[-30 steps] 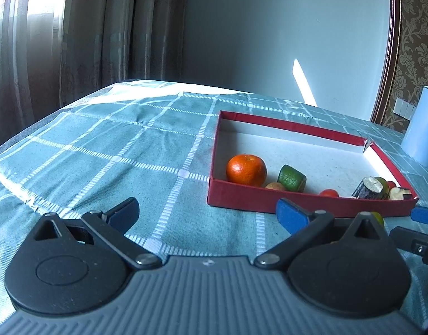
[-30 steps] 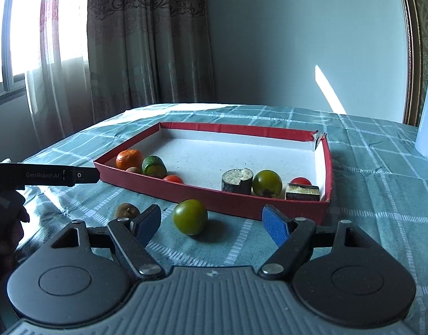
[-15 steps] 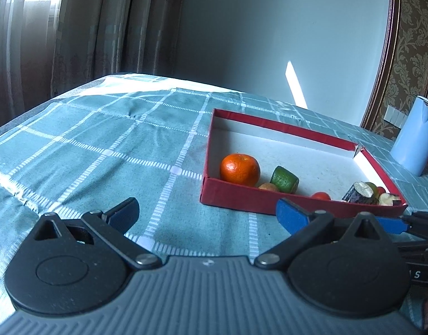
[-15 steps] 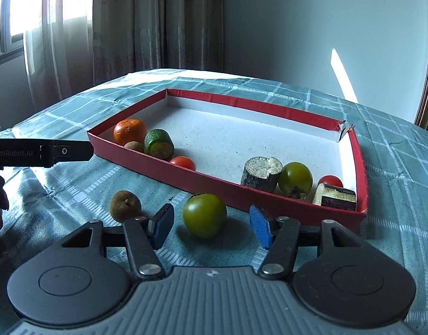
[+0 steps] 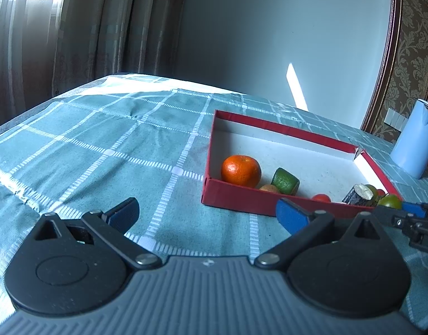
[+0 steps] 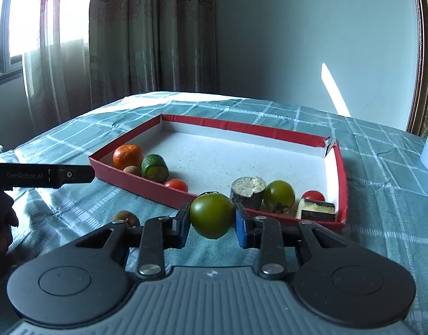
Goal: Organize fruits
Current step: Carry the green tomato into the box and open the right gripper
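In the red box: seven fruits sit inside already.
Right hand-held gripper: squeezes green tomato.
Left hand-held gripper: wide apart, holding nothing.
Left out: brown fruit on worktop.

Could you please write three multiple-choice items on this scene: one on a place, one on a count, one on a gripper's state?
1. Where is the small brown fruit nearest the right gripper?
A. in the box
B. on the cloth outside the box
C. in the left gripper

2. How many red tomatoes lie in the box?
A. none
B. two
C. five

3. What is the right gripper doing?
A. gripping a green tomato
B. open over the orange
C. gripping a tomato that is red

Key: 1 B, it lies on the cloth before the red wall. 2 B, one near the lime, one at the right end. 3 A, both pads press the green tomato.
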The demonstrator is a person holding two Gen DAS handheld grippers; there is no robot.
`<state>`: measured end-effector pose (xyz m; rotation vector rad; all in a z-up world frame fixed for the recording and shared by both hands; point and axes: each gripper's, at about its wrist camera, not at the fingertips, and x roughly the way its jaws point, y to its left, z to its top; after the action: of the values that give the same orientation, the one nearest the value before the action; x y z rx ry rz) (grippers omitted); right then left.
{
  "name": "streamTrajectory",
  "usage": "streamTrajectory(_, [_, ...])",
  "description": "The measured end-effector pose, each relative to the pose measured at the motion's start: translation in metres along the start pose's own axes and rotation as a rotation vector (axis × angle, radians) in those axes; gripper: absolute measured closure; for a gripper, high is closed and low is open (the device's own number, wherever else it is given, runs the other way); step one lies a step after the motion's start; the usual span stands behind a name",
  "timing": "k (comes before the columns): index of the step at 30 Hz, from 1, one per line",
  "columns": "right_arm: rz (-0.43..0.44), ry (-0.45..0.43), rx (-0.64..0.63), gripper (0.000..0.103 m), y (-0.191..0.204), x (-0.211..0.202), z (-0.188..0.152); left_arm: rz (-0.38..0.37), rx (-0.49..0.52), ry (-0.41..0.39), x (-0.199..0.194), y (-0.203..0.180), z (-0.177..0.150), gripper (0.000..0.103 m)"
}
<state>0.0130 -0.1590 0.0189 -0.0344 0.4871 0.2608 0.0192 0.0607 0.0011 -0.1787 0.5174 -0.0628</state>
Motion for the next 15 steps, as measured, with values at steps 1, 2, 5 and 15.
streamTrajectory(1, [-0.020, -0.018, 0.017, 0.071, -0.008, -0.001, 0.006, 0.000, 0.001, 0.000, 0.000, 0.000, 0.000, 0.000])
streamTrajectory(2, [-0.037, -0.029, 0.031, 0.071, -0.016, 0.000, 0.011, 0.000, 0.001, 0.001, 0.000, 0.000, 0.000, 0.000])
streamTrajectory(5, [-0.077, -0.046, 0.089, 0.071, -0.042, 0.006, 0.024, -0.002, 0.002, 0.002, 0.001, 0.000, 0.000, 0.000])
streamTrajectory(15, [-0.141, 0.038, 0.169, 0.071, -0.087, 0.054, 0.028, -0.012, 0.004, 0.005, 0.002, -0.001, 0.000, 0.000])
